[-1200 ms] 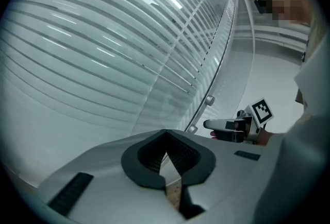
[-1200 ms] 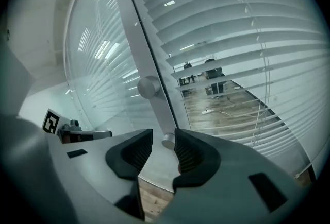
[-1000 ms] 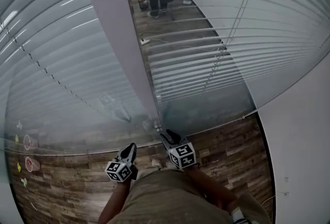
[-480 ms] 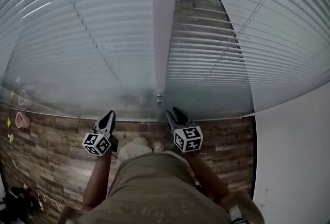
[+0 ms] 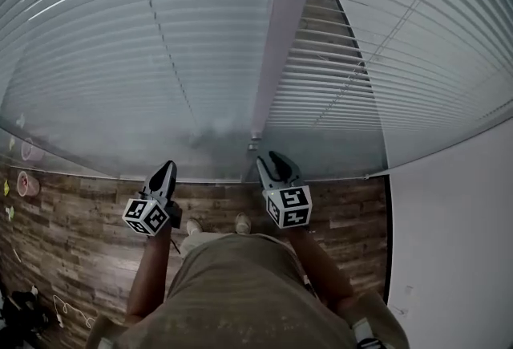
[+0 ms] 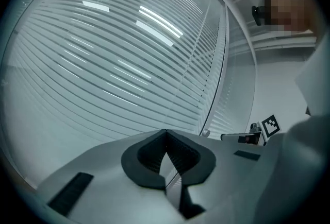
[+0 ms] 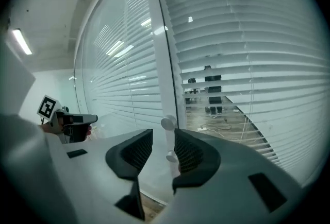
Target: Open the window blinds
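Note:
White slatted blinds hang behind a glass wall; the left blind (image 5: 144, 42) has its slats shut, while the right blind (image 5: 385, 34) stands partly open and shows wood floor beyond. A pale upright frame (image 5: 280, 42) divides them. A small round knob (image 7: 167, 123) sits at the foot of that frame (image 7: 164, 63). My right gripper (image 5: 272, 163) (image 7: 163, 138) is open, pointing at the knob, which shows just ahead of its gap, untouched. My left gripper (image 5: 164, 172) (image 6: 165, 133) is shut on nothing and faces the left blind (image 6: 113, 53).
A white wall (image 5: 457, 243) closes the right side. Wood-plank floor (image 5: 72, 235) runs under the glass. Coloured stickers (image 5: 24, 179) dot the glass at far left, and cables (image 5: 24, 311) lie at the bottom left. The person's legs and shoes (image 5: 240, 223) are below.
Both grippers have risen toward the glass, the left one also shifting left. The frame now looks nearly upright in the head view, and the right gripper sits closer to the knob.

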The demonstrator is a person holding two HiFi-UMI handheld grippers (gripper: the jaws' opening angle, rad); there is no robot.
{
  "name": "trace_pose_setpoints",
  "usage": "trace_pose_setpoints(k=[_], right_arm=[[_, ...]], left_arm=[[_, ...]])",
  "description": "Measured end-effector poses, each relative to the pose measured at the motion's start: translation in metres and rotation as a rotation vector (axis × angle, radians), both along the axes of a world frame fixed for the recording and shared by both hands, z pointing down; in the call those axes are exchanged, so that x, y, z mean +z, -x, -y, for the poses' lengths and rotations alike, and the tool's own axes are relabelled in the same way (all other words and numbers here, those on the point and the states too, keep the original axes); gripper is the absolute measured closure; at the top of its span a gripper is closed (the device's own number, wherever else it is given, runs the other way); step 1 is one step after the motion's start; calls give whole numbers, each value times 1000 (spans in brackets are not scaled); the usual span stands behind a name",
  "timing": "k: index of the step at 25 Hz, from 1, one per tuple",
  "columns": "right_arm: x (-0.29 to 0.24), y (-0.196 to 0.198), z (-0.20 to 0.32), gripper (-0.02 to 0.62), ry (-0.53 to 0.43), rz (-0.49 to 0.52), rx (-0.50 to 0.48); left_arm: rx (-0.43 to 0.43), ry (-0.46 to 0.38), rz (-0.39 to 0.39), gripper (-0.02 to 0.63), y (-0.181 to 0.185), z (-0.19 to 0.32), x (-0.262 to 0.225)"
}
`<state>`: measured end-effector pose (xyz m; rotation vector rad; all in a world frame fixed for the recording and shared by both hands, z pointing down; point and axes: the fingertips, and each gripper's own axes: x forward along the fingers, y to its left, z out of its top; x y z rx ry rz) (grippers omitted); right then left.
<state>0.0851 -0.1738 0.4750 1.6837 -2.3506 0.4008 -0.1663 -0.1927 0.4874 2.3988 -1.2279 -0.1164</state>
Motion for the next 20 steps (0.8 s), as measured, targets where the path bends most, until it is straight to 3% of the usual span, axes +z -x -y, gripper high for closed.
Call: trace_pose_setpoints(k=[4,9,20], right_arm=[[-9,2,14,457,-11,-49,90],[1,11,33,457,-1,-111,125],[-26,17,64,457,-12,-209,270]], left_arm=[[44,27,-17,592,5,2,3],[118,48,-27,592,11,10,15],[256,47,-42,592,28,38,-11]])
